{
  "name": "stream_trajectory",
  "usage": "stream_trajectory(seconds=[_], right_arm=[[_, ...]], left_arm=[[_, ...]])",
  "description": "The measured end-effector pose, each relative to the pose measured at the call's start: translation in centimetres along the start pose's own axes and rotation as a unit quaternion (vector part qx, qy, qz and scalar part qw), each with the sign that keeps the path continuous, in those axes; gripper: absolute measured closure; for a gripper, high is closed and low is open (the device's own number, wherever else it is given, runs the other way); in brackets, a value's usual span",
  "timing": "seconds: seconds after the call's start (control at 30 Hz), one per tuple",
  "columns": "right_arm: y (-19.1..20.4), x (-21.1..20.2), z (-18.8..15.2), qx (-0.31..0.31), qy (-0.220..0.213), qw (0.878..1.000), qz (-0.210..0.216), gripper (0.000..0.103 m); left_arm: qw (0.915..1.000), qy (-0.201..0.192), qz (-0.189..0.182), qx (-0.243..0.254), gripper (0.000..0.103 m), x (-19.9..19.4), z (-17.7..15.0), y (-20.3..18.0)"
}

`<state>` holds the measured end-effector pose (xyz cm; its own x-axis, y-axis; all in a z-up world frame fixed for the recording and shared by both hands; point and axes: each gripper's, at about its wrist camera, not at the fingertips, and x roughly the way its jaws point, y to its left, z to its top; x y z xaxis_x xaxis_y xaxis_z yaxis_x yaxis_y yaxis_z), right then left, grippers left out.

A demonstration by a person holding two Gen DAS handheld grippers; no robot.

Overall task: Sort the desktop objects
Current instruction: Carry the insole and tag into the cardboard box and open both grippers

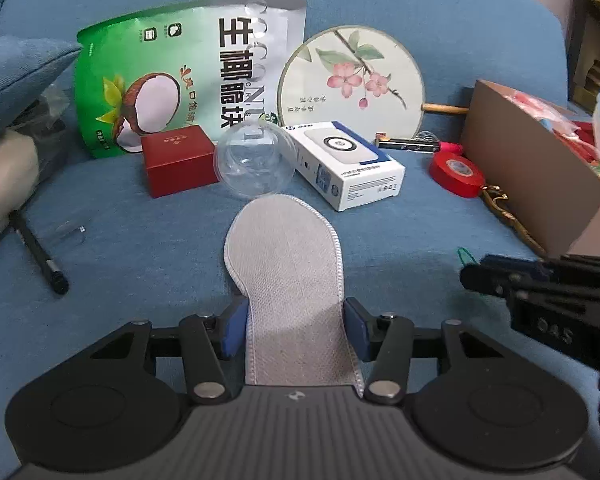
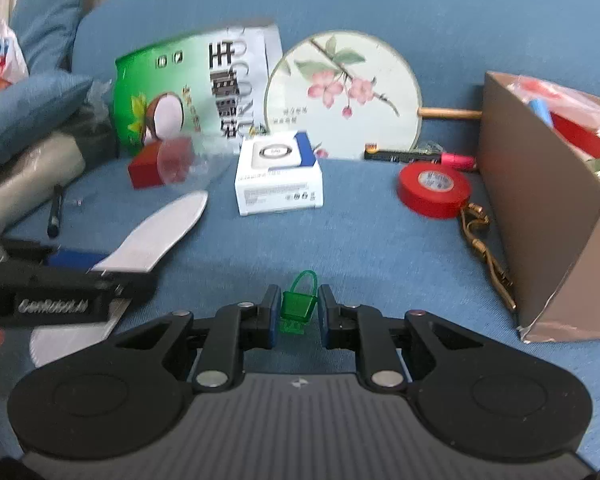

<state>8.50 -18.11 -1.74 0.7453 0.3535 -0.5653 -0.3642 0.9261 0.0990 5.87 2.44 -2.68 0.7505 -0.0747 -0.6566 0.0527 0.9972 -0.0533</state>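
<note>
A grey shoe insole (image 1: 288,280) lies on the blue sofa seat, its heel between the blue pads of my left gripper (image 1: 296,330). The jaws stand close on both sides of it; contact is not clear. It also shows in the right wrist view (image 2: 160,232). A small green plastic padlock-shaped tag (image 2: 298,304) sits between the fingers of my right gripper (image 2: 299,312), with small gaps on both sides. The right gripper shows in the left wrist view (image 1: 540,288).
A brown cardboard box (image 2: 540,208) holding red items stands at right. On the seat: red tape roll (image 2: 434,188), white box (image 2: 280,176), red box (image 1: 178,160), clear plastic sphere (image 1: 254,160), round painted fan (image 1: 352,80), green coconut snack bag (image 1: 180,80), black pen (image 1: 40,256), gold chain (image 2: 488,252).
</note>
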Motion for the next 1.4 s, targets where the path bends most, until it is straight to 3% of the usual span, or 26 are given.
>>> stream_trajectory(seconds=[0.43,0.73,0.97,1.13,1.4], right_arm=[[-1.8,-4.4,2.1,0.029,-0.09,0.996,-0.009,0.086],[-4.1,-8.6,3.7,0.049,-0.159,0.985,-0.039,0.086],[-9.1,-13.9,6.1,0.087,-0.248,0.955,-0.137,0.086],[-14.2,-14.3,6.9,0.114,-0.242,0.934,-0.238,0.085],[-20.8,-10.5,8.2,0.124,-0.215,0.922,-0.297,0.085]], left_arm=[[0.9943,-0.082,-0.067,0.011,0.049,-6.2,4.4,-3.5],[0.9856,-0.129,-0.106,0.029,0.049,-6.7,8.8,-7.3],[0.9732,-0.142,-0.175,0.045,0.049,-3.5,13.8,-13.6],[0.9644,-0.149,-0.206,0.072,0.049,-0.2,17.3,-19.0],[0.9544,-0.132,-0.241,0.116,0.048,5.0,19.5,-25.6]])
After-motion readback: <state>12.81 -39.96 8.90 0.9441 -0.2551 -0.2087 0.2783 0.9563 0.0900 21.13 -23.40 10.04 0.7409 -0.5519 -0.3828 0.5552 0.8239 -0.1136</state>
